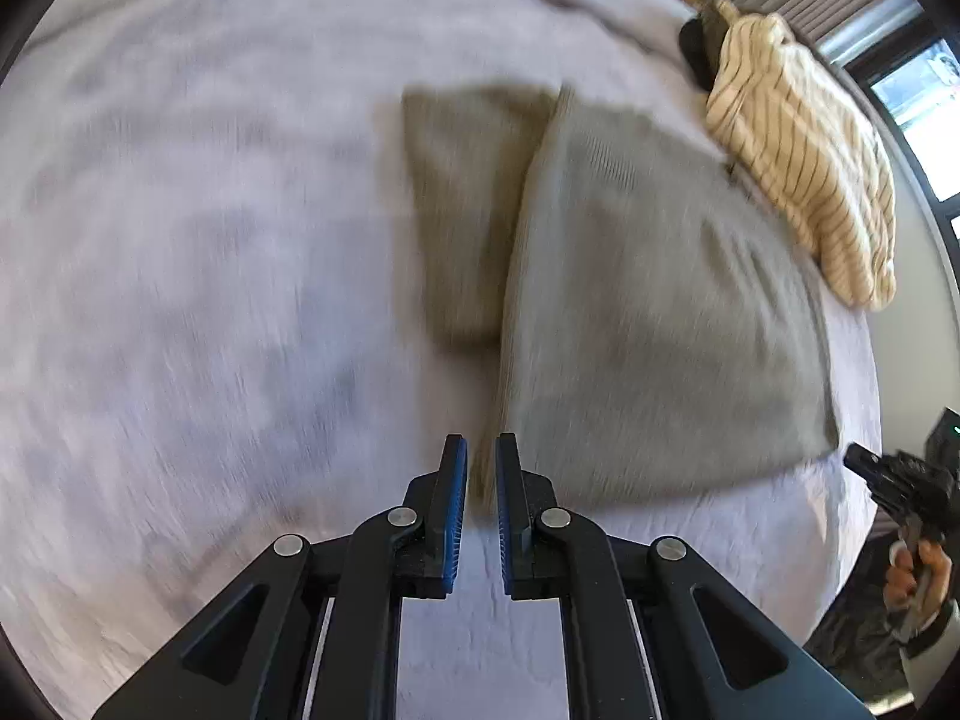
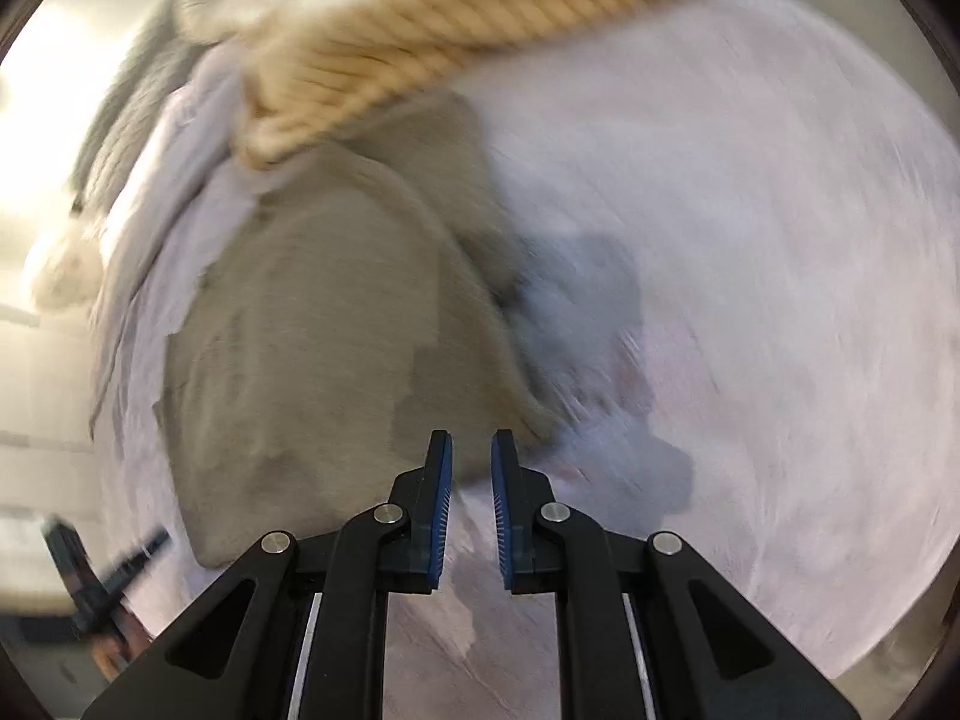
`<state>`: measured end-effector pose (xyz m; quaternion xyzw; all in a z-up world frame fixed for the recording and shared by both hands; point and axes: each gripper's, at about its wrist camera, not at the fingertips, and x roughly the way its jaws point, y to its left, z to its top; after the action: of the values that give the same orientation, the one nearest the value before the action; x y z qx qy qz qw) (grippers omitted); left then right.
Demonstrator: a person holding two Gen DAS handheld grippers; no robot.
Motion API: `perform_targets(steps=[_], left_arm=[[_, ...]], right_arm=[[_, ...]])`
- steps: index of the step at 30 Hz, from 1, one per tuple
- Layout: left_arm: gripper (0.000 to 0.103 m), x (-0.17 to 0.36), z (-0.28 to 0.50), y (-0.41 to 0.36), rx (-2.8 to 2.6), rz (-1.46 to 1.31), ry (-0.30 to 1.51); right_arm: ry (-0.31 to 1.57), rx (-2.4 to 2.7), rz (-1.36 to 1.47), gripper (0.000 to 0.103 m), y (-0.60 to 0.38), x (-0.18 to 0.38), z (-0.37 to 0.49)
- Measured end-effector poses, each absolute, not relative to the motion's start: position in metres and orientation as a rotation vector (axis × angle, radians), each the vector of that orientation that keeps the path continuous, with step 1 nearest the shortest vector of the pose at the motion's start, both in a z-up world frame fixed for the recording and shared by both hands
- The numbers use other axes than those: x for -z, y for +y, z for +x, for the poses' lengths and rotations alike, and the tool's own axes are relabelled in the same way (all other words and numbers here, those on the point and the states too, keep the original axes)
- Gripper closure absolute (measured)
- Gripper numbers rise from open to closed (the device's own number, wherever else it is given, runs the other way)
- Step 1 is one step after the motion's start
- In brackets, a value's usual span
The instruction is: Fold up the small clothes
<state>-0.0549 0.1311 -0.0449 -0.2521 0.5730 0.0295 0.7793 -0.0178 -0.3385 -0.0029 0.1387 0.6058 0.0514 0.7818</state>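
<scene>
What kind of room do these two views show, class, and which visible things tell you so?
Probably a bedroom: a bed with a pale lilac cover, clothes on it (grey garment, striped top), and a curtained window beside it.

Bare bed sheet [image 1: 180, 240] spreads wide to the left of the grey garment [image 1: 648, 300]; at far right a striped cream garment [image 1: 804, 144] crowds the bed edge.

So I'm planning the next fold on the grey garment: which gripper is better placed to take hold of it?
Probably the left gripper: its open fingertips line up with the grey garment at its near edge. The right gripper also hangs open near that edge, so the margin is small, and blur hides contact.
</scene>
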Motion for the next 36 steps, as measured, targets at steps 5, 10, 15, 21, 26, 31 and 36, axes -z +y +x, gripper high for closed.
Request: perform_targets(steps=[5, 10, 15, 21, 26, 31, 36], left_arm=[[0.093, 0.037, -0.002, 0.131, -0.068, -0.497, 1.159], [0.093, 0.052, 0.042, 0.128, -0.114, -0.483, 1.141], [0.093, 0.090, 0.047, 0.139, -0.178, -0.513, 1.188], [0.093, 0.082, 0.022, 0.153, -0.202, -0.522, 1.198], [0.093, 0.059, -0.010, 0.143, -0.152, -0.507, 1.177], [0.093, 0.066, -0.036, 0.113, -0.120, -0.434, 1.245], [0.089, 0.094, -0.062, 0.115, -0.167, -0.549, 1.291]], right_arm=[[1.294, -0.183, 0.277, 0.089, -0.302, 0.014, 0.027], [1.308, -0.186, 0.191, 0.090, -0.274, 0.039, 0.060], [1.352, -0.185, 0.167, 0.093, -0.282, 0.068, 0.071], [1.342, -0.140, 0.157, 0.089, -0.282, 0.047, 0.058], [1.332, -0.329, 0.089, 0.089, -0.234, 0.033, 0.017], [1.388, -0.472, -0.046, 0.089, -0.179, 0.054, -0.017], [1.432, -0.457, -0.033, 0.089, -0.184, 0.075, -0.027]])
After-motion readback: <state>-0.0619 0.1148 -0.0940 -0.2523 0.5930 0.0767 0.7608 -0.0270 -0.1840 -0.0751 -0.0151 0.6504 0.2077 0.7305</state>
